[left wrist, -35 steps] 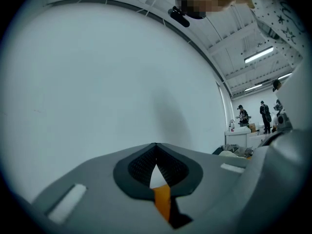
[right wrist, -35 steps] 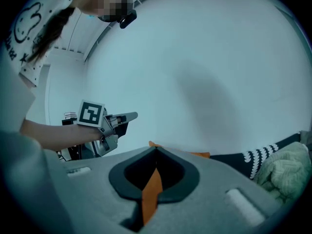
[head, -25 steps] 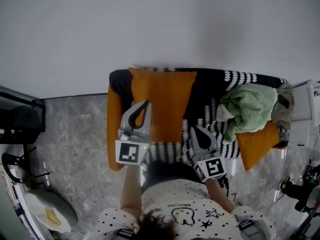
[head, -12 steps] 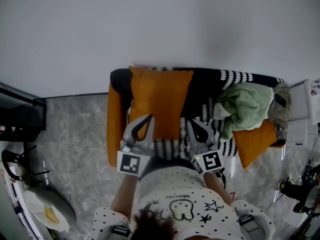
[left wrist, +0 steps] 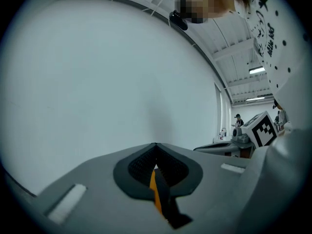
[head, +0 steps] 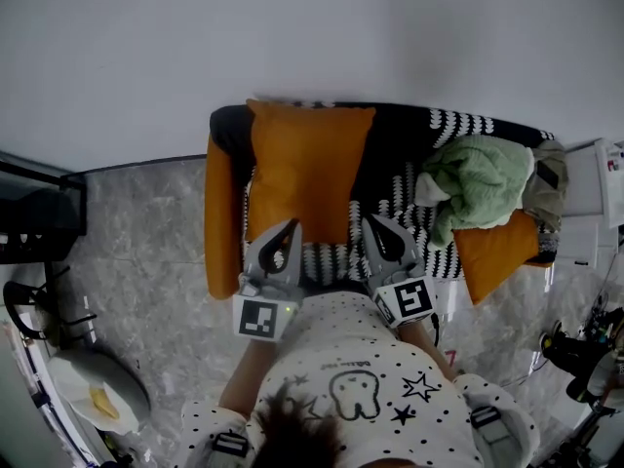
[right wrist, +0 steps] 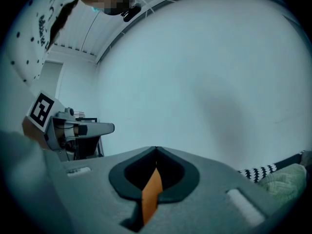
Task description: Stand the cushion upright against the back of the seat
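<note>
Cushion [head: 310, 169] upright against the seat [head: 402, 164] back; left claw [head: 289, 228] and right claw [head: 371, 224] both closed, empty.

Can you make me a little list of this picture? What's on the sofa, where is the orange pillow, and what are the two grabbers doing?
Seat: black-and-white patterned sofa with orange sides
Cushion: plump orange square cushion, standing upright against the sofa's back, left end
Other things: crumpled green blanket partly over a second orange cushion, right end
Left hand-held gripper: jaws together, empty
Right hand-held gripper: jaws together, empty
</note>
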`<state>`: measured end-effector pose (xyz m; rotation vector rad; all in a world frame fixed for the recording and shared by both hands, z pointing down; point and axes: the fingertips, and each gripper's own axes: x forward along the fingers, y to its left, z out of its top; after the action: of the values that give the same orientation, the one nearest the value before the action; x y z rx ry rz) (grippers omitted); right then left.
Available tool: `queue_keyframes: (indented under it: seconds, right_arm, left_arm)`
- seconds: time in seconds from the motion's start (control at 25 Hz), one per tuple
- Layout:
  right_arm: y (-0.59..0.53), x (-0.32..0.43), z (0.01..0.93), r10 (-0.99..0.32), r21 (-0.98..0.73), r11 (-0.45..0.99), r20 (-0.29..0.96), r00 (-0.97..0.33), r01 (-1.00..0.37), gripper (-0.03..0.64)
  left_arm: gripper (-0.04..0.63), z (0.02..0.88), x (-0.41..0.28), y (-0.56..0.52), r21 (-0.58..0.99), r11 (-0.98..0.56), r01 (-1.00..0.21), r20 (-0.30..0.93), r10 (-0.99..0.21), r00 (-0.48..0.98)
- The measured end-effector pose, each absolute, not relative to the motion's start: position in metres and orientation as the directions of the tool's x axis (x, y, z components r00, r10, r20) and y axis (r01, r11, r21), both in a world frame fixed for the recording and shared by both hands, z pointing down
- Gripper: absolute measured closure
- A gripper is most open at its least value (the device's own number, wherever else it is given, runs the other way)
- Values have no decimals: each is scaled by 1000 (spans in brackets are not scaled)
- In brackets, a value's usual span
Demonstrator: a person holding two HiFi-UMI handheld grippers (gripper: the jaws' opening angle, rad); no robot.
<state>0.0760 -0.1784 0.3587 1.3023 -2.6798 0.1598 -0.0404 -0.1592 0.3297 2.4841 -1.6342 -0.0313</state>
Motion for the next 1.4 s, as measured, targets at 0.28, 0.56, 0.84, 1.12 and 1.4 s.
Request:
queue_keyframes:
  seconds: [0.28, 0.56, 0.84, 1.12, 1.4]
  right_arm:
    - [-175, 78, 351, -767, -7, 624, 183, -615, -781, 620]
    - [-168, 78, 348, -759, -2, 635, 186, -624, -772, 620]
    - [-173, 78, 352, -751, -13, 642, 192, -632, -767, 620]
    - [-173, 59, 381, -682, -29, 685, 326, -654, -728, 620]
    - [-161, 48, 382, -638, -41, 724, 341, -691, -689, 620]
  left_arm:
    - [592, 326, -28, -157, 151, -417, -896, 66, -900, 430]
    - [592, 331, -20, -156, 172, -439, -882, 70, -887, 456]
    - [592, 333, -15, -161, 159, -463, -872, 72, -875, 478]
    - [592, 333, -9, -166, 198, -477, -856, 75, -864, 499]
    - [592, 333, -7, -156, 191, -483, -855, 96, -857, 506]
